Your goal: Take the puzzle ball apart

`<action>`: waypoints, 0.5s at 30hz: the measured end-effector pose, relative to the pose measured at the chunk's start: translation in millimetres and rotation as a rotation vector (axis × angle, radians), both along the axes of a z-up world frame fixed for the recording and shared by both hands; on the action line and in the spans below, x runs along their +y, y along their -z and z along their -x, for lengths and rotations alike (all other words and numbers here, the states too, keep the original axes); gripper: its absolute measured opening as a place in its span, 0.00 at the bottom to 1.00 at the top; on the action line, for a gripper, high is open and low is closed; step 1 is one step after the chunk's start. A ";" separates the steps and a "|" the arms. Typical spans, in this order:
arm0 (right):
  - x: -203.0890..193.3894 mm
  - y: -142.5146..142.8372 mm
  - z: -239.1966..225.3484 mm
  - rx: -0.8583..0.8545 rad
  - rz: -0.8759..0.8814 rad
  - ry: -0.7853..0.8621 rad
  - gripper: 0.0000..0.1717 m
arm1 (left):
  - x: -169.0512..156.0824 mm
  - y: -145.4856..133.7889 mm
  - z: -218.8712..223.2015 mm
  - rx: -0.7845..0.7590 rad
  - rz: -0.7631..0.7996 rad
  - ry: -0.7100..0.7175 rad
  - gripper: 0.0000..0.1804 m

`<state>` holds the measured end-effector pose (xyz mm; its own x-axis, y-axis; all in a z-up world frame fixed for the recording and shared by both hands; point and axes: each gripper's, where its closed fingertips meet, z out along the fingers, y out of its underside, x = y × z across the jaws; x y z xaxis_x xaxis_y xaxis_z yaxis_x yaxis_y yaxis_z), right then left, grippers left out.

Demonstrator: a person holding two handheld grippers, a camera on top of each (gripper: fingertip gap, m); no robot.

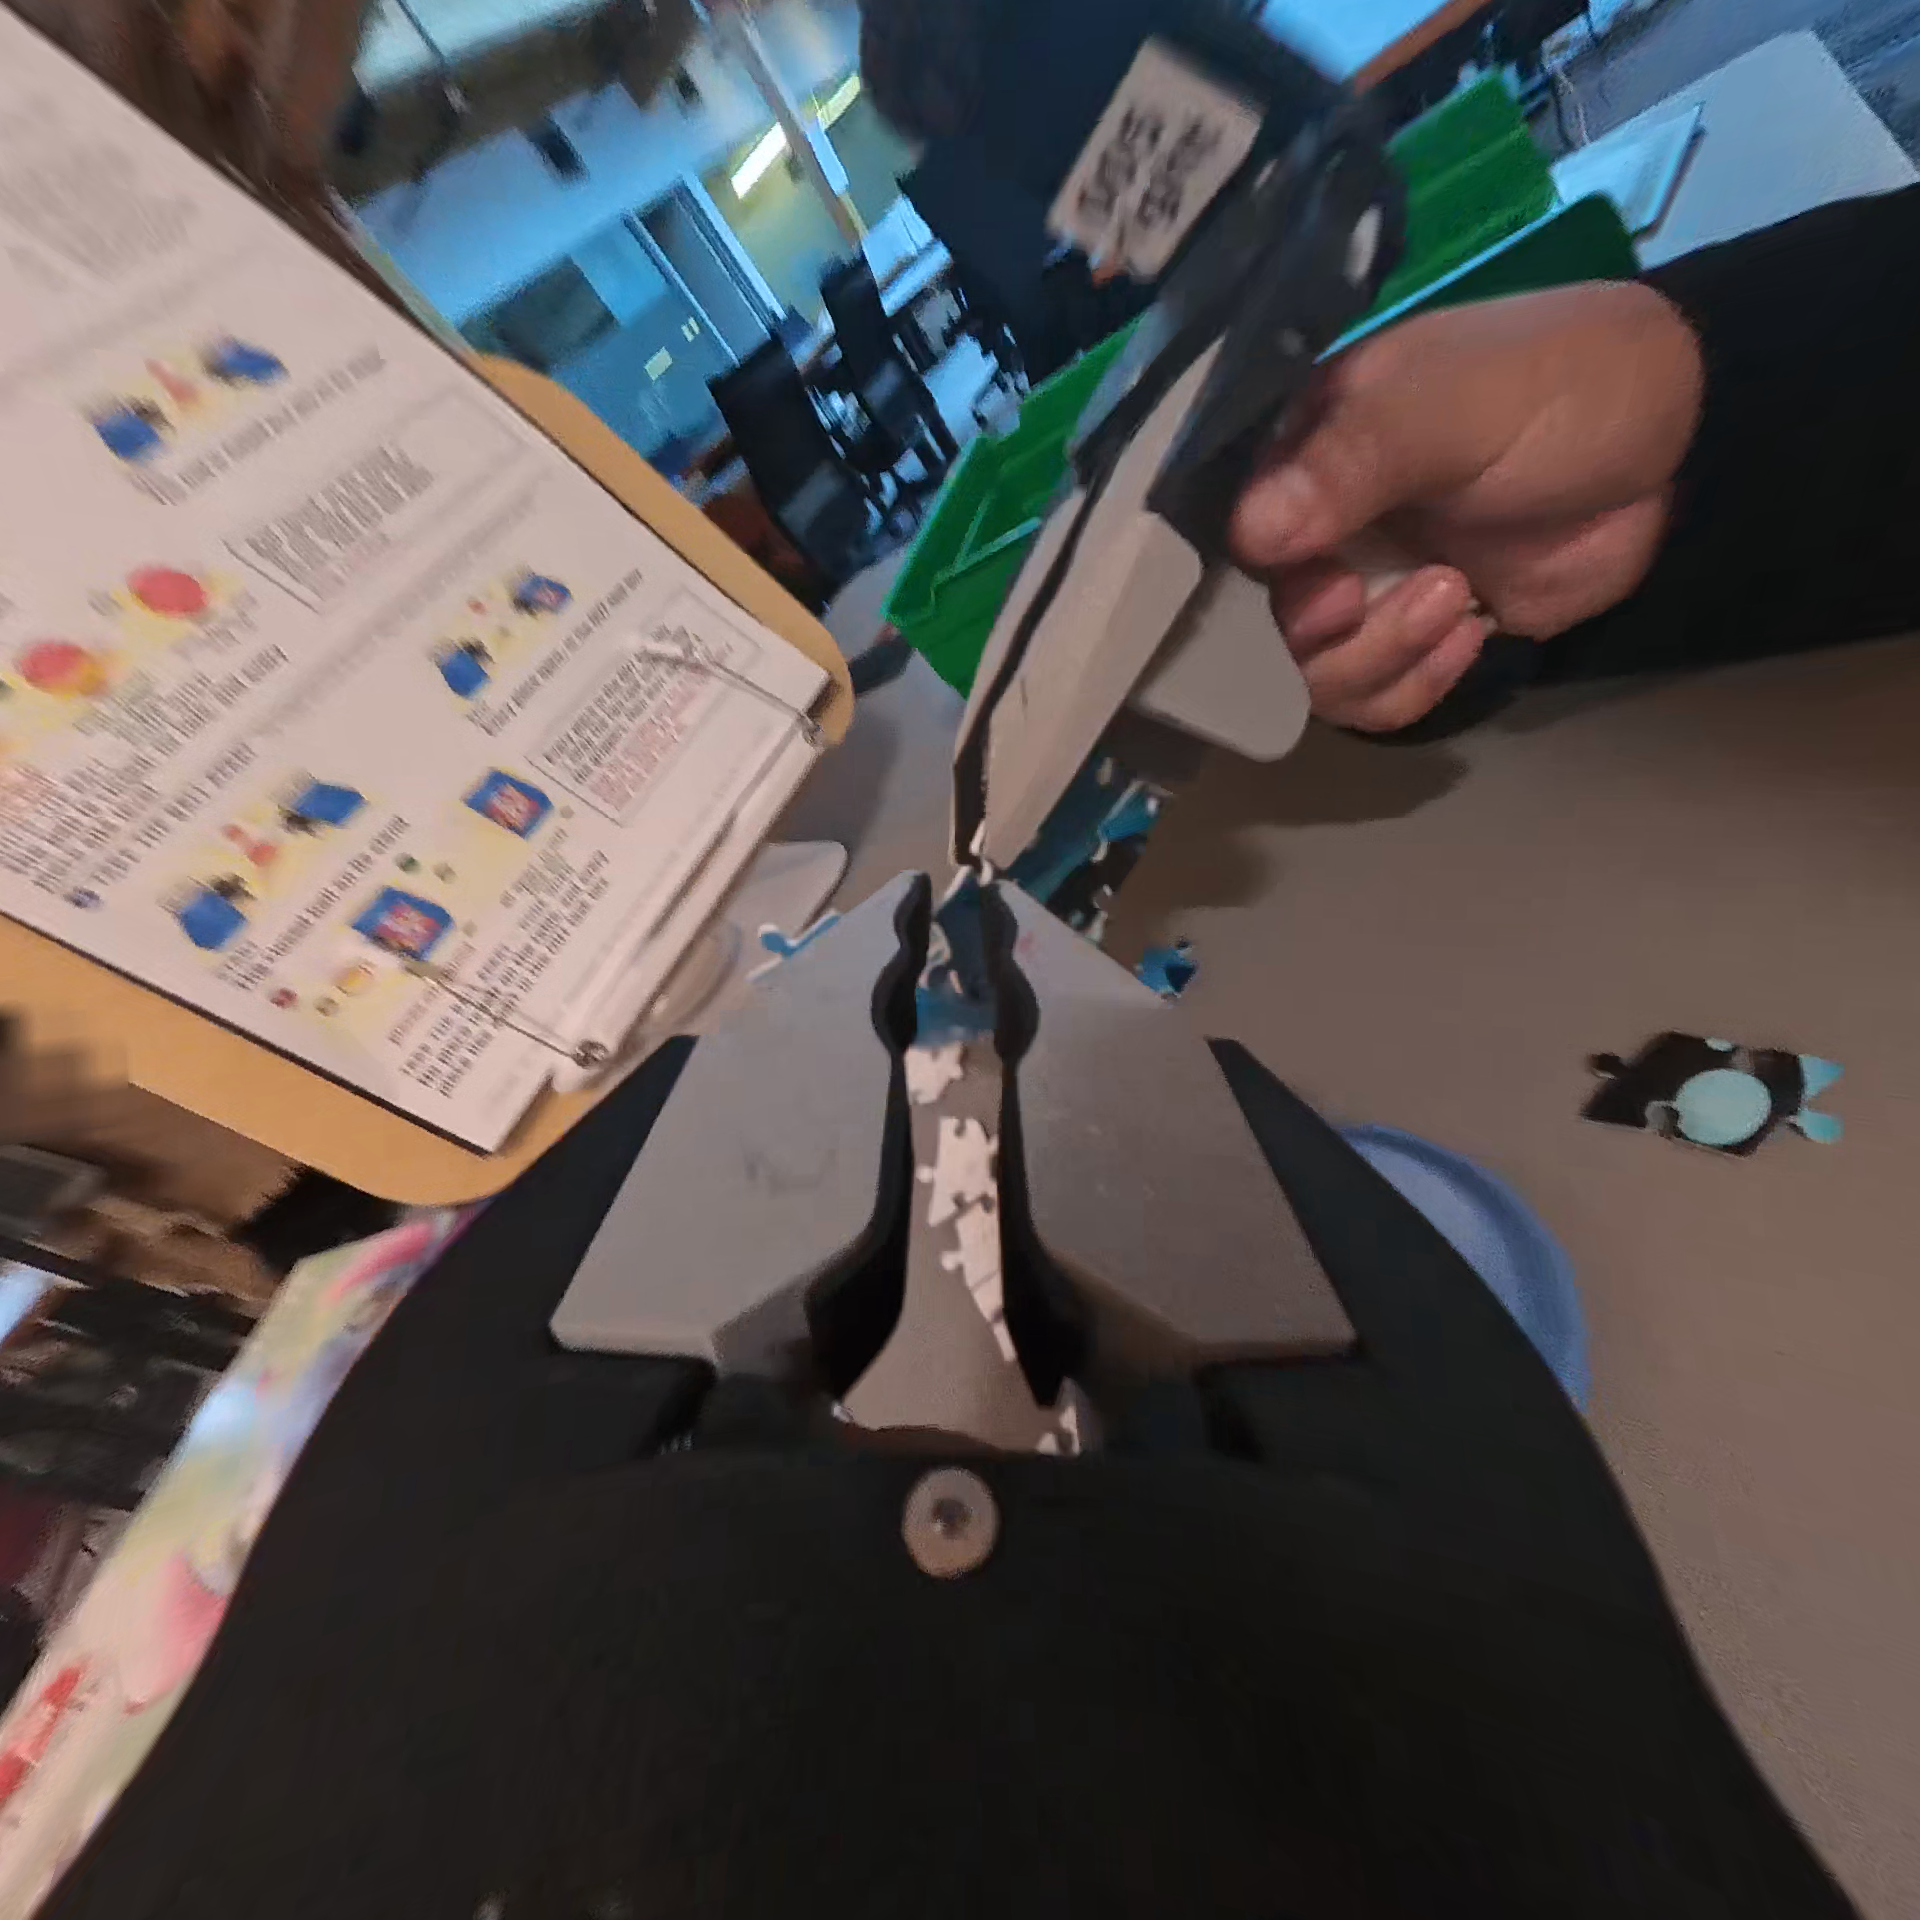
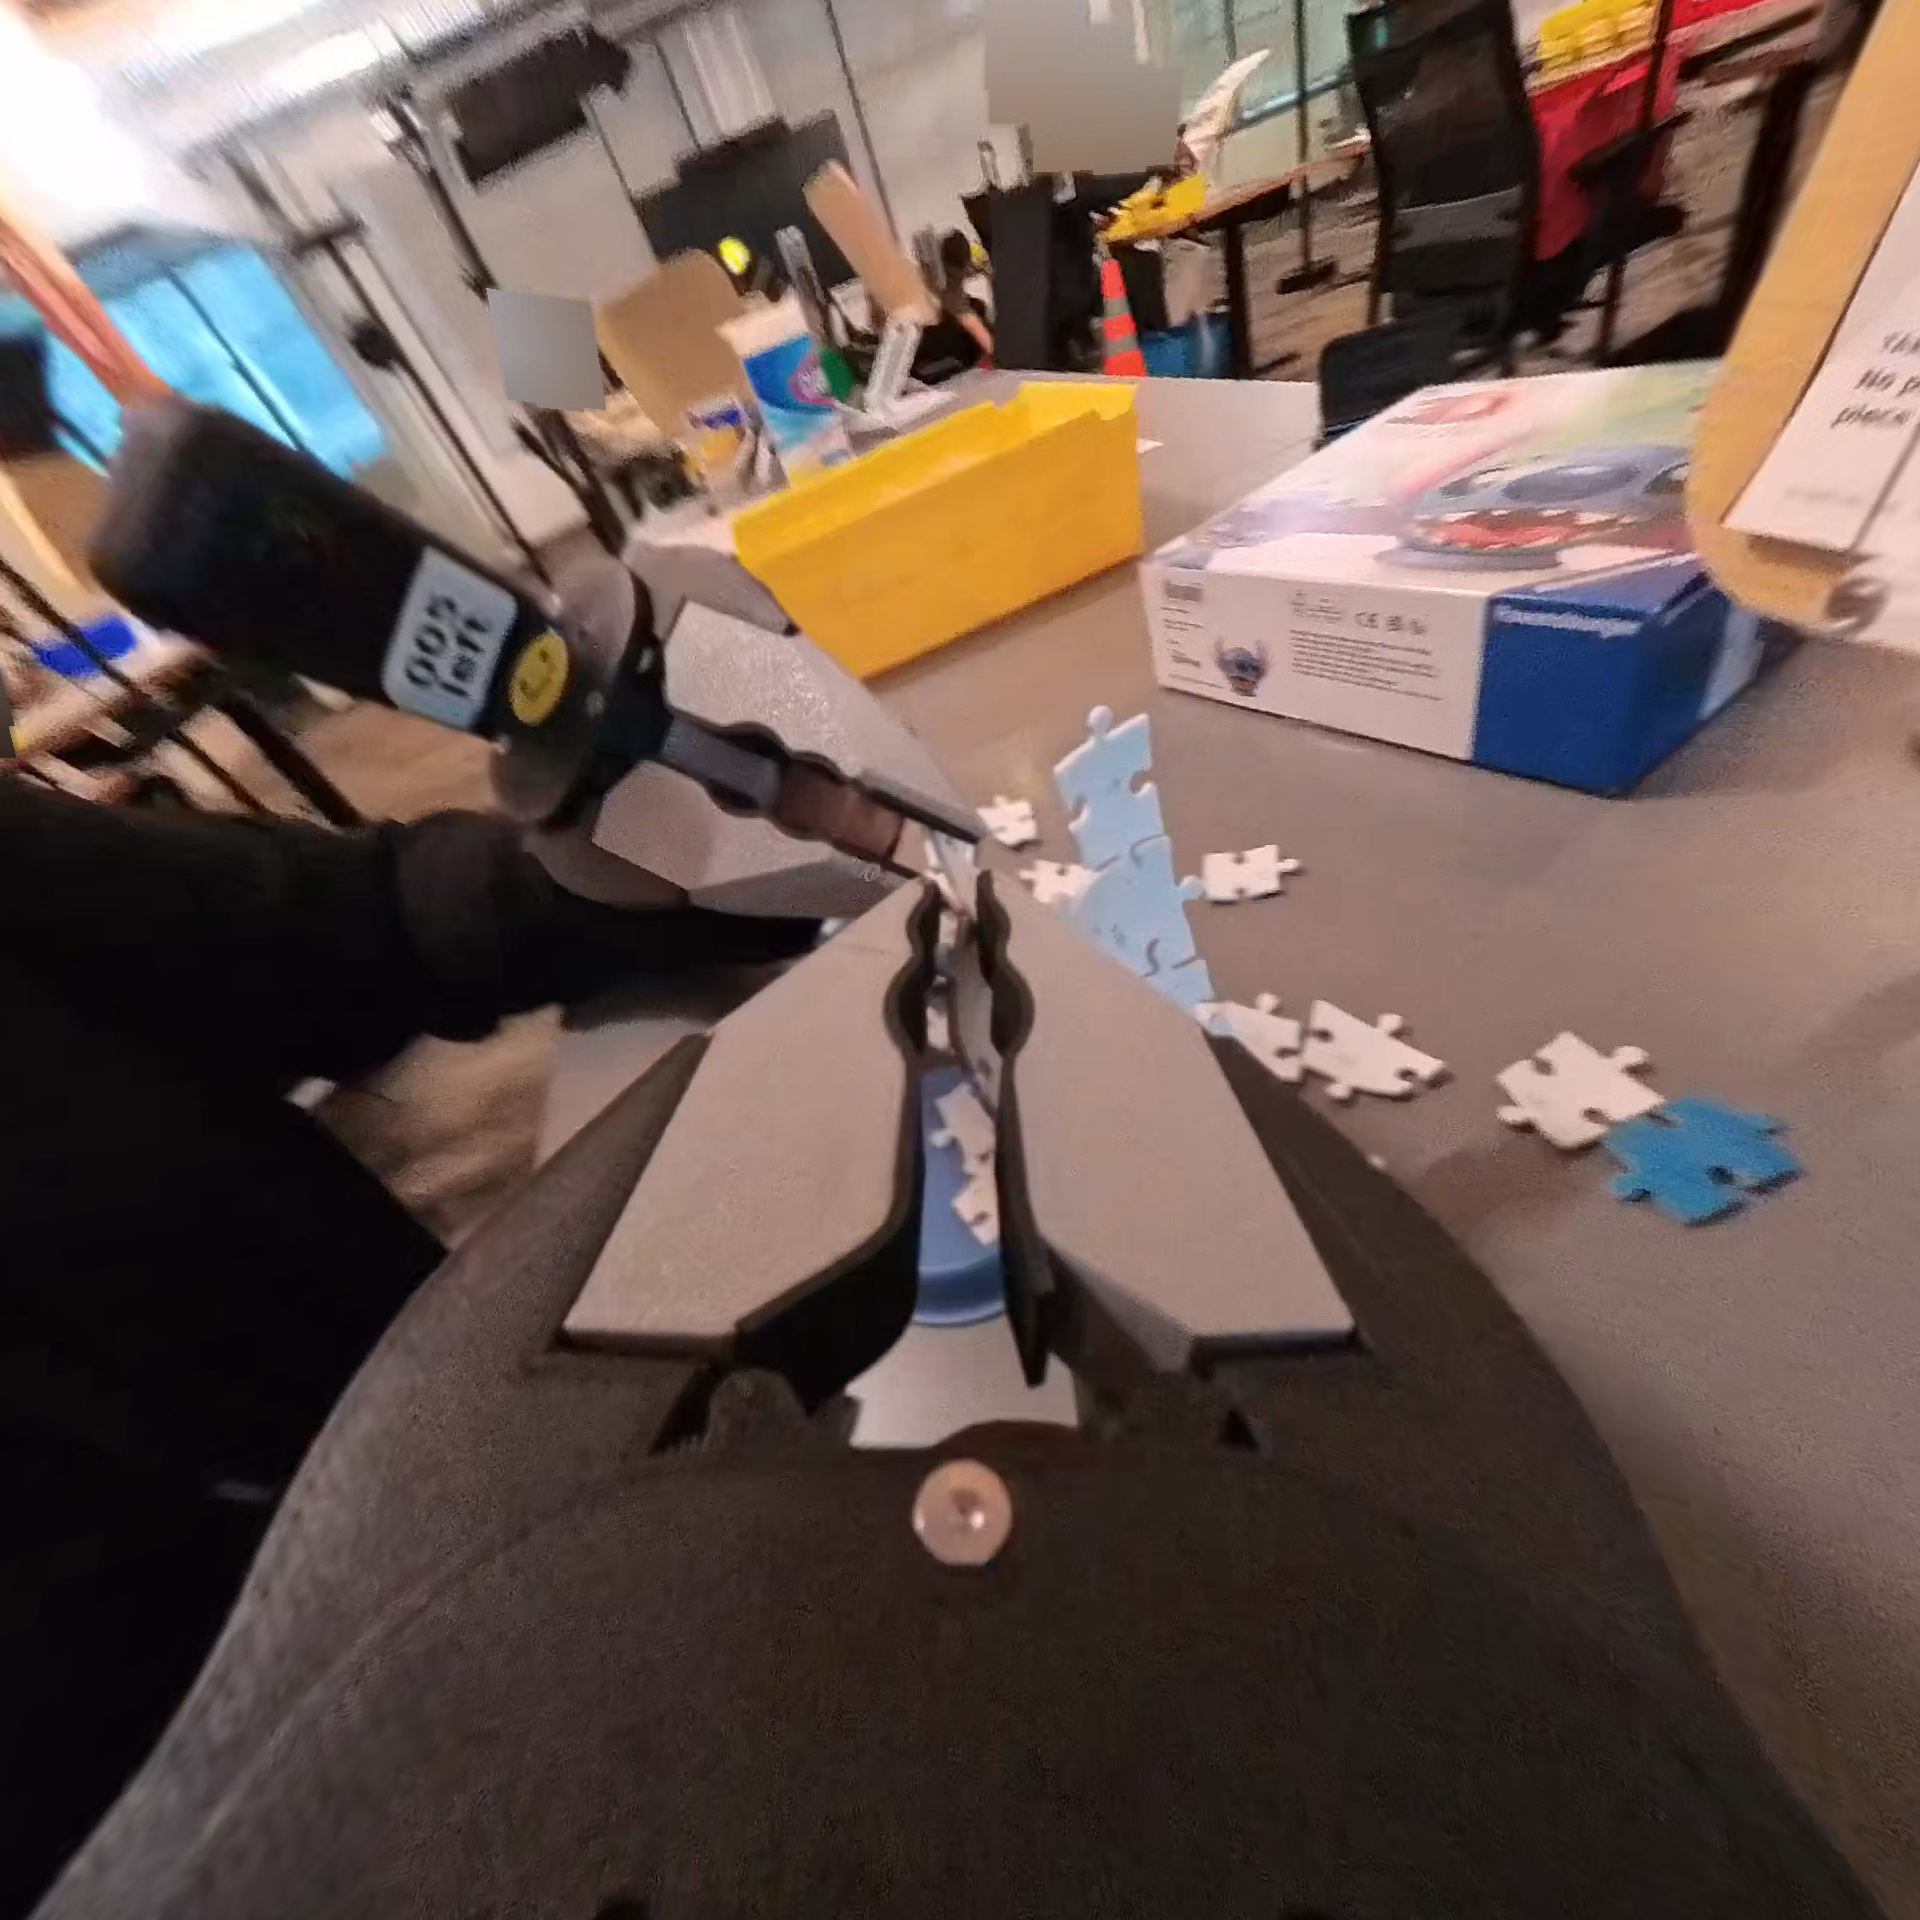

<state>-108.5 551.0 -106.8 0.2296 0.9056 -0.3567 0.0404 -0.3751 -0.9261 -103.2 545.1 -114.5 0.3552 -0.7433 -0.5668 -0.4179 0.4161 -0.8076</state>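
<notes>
In the left wrist view my left gripper (image 1: pixel 961 906) is shut on a dark blue puzzle piece (image 1: pixel 957 935). It meets my right gripper (image 1: pixel 977 844), which comes in from the upper right in a person's hand (image 1: pixel 1455 499), shut on a thin piece. In the right wrist view my right gripper (image 2: pixel 961 906) is shut on a pale puzzle piece (image 2: pixel 974 992) seen edge-on. My left gripper (image 2: pixel 961 831) reaches in from the left and pinches a white piece (image 2: pixel 947 857) right at my fingertips. An upright strip of joined light blue pieces (image 2: pixel 1117 821) stands just behind my right finger.
Loose white pieces (image 2: pixel 1574 1091) and a blue one (image 2: pixel 1704 1158) lie on the grey table (image 2: pixel 1558 914), a black and pale blue one (image 1: pixel 1714 1091) too. A puzzle box (image 2: pixel 1455 623), a yellow bin (image 2: pixel 935 520), green bins (image 1: pixel 987 540) and a board holding an instruction sheet (image 1: pixel 364 675) stand around.
</notes>
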 end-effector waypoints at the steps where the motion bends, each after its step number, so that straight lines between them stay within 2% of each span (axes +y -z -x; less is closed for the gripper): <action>1: -0.2 -1.3 -2.4 0.041 0.063 -0.023 0.01 | -2.1 -5.0 1.0 -0.013 -0.040 0.001 0.04; 2: 2.9 -0.3 -7.0 0.047 0.085 -0.016 0.00 | -0.2 -13.5 5.9 -0.042 -0.100 -0.020 0.00; 3: 6.5 -0.1 -12.9 0.035 0.067 0.005 0.00 | -0.6 -22.4 11.4 -0.074 -0.145 -0.023 0.00; 4: 7.0 -2.0 -17.4 0.024 0.034 0.010 0.00 | -0.1 -24.9 16.3 -0.086 -0.117 -0.010 0.00; 6: -1.6 -6.5 -18.0 0.019 -0.009 -0.036 0.00 | 0.4 -11.1 16.9 -0.061 0.087 0.054 0.00; 7: -9.4 -8.6 -14.1 0.024 -0.015 -0.078 0.00 | -1.0 -8.2 16.1 -0.073 0.130 0.085 0.00; 8: -17.7 -9.7 -9.4 0.023 -0.030 -0.118 0.00 | -1.5 -5.9 15.3 -0.086 0.139 0.098 0.06; 9: -28.0 -8.8 -4.5 0.009 -0.055 -0.168 0.00 | -0.8 0.4 13.3 -0.074 0.168 0.099 0.22; 10: -37.3 -6.0 -0.3 -0.017 -0.084 -0.212 0.00 | -6.5 12.3 8.5 -0.023 0.228 0.135 0.30; 11: -43.1 -2.4 3.0 -0.047 -0.113 -0.234 0.00 | -18.0 25.2 2.7 0.031 0.297 0.200 0.38; 12: -47.1 0.8 5.7 -0.071 -0.134 -0.249 0.00 | -26.6 34.9 -1.6 0.071 0.331 0.245 0.38; 13: -49.0 3.7 7.9 -0.090 -0.146 -0.253 0.00 | -29.5 39.8 -5.0 0.084 0.319 0.263 0.25; 14: -47.1 5.3 8.8 -0.102 -0.158 -0.239 0.00 | -35.5 44.3 -8.3 0.106 0.315 0.298 0.05; 15: -42.2 5.5 7.4 -0.111 -0.170 -0.210 0.00 | -31.7 46.4 -10.4 0.118 0.313 0.275 0.01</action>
<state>-116.0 508.8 -112.3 0.0602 0.9819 -0.1793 0.2052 -0.1880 -0.9605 -92.8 513.5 -160.9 0.0657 -0.9438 -0.3239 -0.4227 0.2677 -0.8659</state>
